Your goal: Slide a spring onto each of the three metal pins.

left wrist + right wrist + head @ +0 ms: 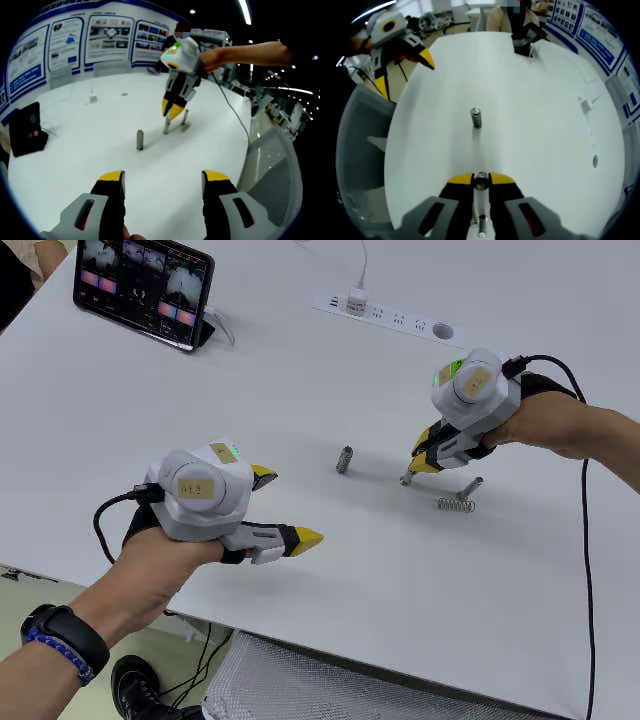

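table: white; carries every item below
chair: grey mesh; at the near edge of the table, between the 2 arms
tablet: far left corner of the table; propped up, screen lit; well apart from the work
power strip: white; lies along the far side of the table; 1 plug with a white cable seated in it
left gripper: near left of the table, held in a hand above the surface; yellow-tipped jaws apart with nothing between them; pointed toward the sprung pin and the right gripper
right gripper: right of centre, angled down at the table; jaws clamped on the held pin
held pin: 1 metal pin, tilted, upper part between the right gripper's jaws; lower end at the table surface, contact cannot be told; no coil visible on it
sprung pin: 1 pin standing upright on the table with a spring around its shaft; between the 2 grippers, nearer the right one, touching neither
loose pin: bare; on the table just beside the right gripper, on its outer side; flat or propped cannot be told
loose spring: lies on its side on the table, just beside the near end of the loose pin; not on any pin
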The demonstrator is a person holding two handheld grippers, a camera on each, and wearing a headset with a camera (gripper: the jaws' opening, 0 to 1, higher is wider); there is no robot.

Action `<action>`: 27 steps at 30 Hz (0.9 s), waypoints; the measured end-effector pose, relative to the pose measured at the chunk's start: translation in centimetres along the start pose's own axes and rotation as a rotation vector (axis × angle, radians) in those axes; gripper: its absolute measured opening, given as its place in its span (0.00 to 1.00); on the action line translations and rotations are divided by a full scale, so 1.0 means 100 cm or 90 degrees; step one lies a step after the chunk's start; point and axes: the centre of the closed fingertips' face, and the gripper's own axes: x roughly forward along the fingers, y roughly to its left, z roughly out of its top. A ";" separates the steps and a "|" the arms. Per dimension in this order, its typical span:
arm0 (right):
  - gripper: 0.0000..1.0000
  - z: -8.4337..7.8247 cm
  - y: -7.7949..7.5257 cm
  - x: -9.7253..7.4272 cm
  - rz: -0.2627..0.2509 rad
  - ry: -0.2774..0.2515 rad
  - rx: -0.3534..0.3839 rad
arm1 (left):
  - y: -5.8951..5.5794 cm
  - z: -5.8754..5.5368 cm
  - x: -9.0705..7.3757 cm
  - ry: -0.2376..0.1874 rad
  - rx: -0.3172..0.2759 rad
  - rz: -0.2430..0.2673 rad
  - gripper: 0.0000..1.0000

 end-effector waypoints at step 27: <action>0.13 -0.017 -0.001 0.027 0.020 0.016 0.023 | -0.003 -0.001 -0.005 0.003 -0.005 0.009 0.63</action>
